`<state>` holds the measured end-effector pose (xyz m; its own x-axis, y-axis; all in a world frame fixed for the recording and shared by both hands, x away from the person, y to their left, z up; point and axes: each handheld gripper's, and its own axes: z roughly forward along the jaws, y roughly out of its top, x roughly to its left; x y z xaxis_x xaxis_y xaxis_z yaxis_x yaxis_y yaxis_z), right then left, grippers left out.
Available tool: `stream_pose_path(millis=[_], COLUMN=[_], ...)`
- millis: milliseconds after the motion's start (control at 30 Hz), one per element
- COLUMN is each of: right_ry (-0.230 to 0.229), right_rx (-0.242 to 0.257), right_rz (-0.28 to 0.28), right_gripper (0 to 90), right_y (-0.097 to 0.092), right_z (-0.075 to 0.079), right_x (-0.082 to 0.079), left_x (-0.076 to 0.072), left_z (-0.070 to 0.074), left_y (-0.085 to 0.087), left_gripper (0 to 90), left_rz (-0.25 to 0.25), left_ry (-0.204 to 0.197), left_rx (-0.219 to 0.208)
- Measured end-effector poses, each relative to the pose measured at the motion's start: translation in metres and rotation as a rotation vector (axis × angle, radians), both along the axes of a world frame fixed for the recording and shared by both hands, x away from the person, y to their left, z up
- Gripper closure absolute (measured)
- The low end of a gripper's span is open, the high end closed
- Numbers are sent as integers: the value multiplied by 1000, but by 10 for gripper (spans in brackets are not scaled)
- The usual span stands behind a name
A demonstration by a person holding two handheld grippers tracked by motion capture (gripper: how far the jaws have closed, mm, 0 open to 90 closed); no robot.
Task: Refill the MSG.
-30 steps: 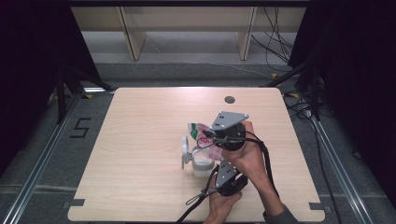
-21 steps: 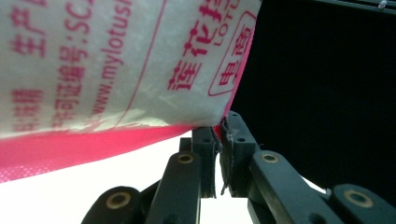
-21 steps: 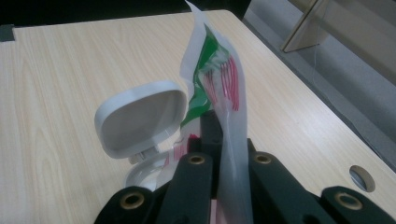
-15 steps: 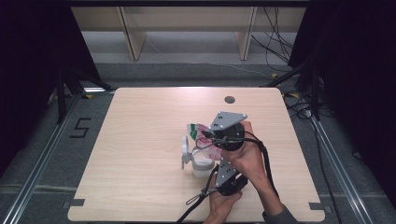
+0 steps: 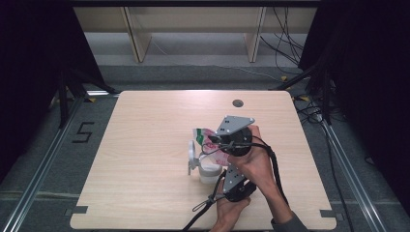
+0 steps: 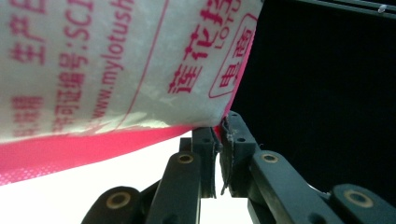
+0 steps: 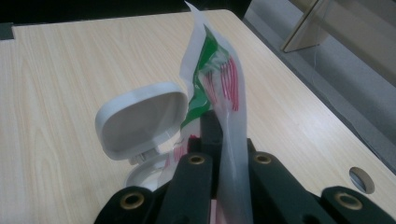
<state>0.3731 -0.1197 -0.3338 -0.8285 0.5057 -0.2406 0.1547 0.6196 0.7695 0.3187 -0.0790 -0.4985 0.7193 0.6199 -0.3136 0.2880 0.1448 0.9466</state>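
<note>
A white plastic packet [image 5: 204,137] with pink and green print hangs over an open white jar [image 5: 209,172], whose flip lid [image 5: 192,152] stands up at its left. My right gripper [image 5: 213,140], under a grey plate, is shut on the packet from the right; in the right gripper view the packet [image 7: 215,65] rises from between the jaws of this gripper [image 7: 219,126], past the lid [image 7: 140,116]. My left gripper [image 5: 221,162], nearer the person, is shut on the packet's pink lower edge. In the left gripper view its tips [image 6: 220,129] pinch that pink seam of the packet [image 6: 116,70].
The jar stands right of centre on a light wooden table [image 5: 145,145]. A round cable hole [image 5: 237,103] lies near the far edge. Wooden shelf legs [image 5: 135,34] and cables [image 5: 290,43] are on the floor beyond. Metal rails [image 5: 43,164] run beside the table.
</note>
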Motion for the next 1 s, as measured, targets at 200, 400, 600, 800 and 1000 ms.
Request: stream_pose_path(millis=[200,400,600,800,1000], right_ry=[3,5,6,14,2], right_rx=[-2,-5,-14,-7,-24], right_rz=[-4,-2,-8,-16,-8], right_gripper=[900,900,900,900,900], right_y=[1,1,2,2,5], right_z=[0,-1,-2,-1,-3], right_x=[0,1,0,0,1], left_x=[0,1,-1,-1,0], left_z=[0,-1,0,-1,-1], left_y=[0,-1,-5,-2,-4], left_gripper=[842,842,841,842,841], left_rz=[0,3,0,-7,2], left_ry=[-1,-9,19,9,16], left_rx=[3,-13,-79,-53,-85])
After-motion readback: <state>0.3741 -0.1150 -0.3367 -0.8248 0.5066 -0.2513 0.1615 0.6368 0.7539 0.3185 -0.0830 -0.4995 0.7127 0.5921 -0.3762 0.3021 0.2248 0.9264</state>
